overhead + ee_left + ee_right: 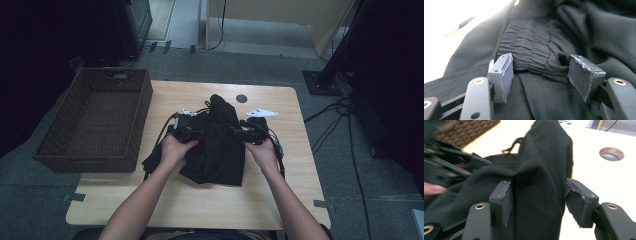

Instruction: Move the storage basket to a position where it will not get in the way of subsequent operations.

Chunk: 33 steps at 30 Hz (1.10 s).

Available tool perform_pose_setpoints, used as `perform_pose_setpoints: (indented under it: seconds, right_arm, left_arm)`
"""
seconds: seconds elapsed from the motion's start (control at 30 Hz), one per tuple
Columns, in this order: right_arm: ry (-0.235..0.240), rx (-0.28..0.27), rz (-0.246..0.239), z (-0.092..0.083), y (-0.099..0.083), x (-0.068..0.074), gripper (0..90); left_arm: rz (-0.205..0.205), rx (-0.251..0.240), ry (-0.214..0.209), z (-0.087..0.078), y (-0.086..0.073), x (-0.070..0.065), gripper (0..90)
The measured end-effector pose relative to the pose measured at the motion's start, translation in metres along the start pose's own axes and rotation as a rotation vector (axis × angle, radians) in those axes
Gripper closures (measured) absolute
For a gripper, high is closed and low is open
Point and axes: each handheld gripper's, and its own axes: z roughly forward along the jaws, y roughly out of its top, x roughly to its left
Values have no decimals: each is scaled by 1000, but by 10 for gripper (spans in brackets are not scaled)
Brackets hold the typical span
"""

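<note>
Both claws, left claw (541, 72) and right claw (537, 200), gape around the black garment (217, 145) without pinching; its raised fold may slump on the table (200, 200).

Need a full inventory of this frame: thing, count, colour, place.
garment: 1, black, bunched at table centre, gathered waistband towards the left gripper
basket: 1, dark brown wicker, table's left edge
table: 1, light wood, round cable hole near far edge
cables: several, black, floor at right
left gripper: 1, black, jaws open over the waistband
right gripper: 1, black, jaws open with a fold of cloth between them
forearms: 2, bare, from bottom edge
</note>
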Motion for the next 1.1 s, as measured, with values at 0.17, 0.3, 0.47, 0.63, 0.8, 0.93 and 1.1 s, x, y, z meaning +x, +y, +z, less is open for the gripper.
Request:
perform_pose_setpoints:
  seconds: [0.17, 0.3, 0.47, 0.63, 0.8, 0.93, 1.1]
  right_arm:
    - [-21, -46, -23, -20, 8, 2, 398]
    - [-22, -17, -6, -13, 7, -2, 358]
    - [-30, 110, 55, 28, -11, -9, 321]
    - [22, 226, 67, 51, -24, -10, 517]
    - [42, 196, 30, 36, -17, -14, 780]
    - [21, 169, 35, 17, -12, -26, 821]
    - [-26, 188, 41, 6, -11, -51, 841]
  left_arm:
    - [-3, -28, -3, -1, 2, 3, 334]
    - [19, -20, -5, 10, 6, 1, 297]
    - [102, 0, 25, 17, 9, -4, 564]
    - [80, 15, -47, 8, 18, -1, 848]
    - [68, -38, -73, -15, 31, 6, 870]
    - [47, -110, -78, -41, 46, 16, 869]
    - [17, -158, -33, -70, 69, 38, 868]
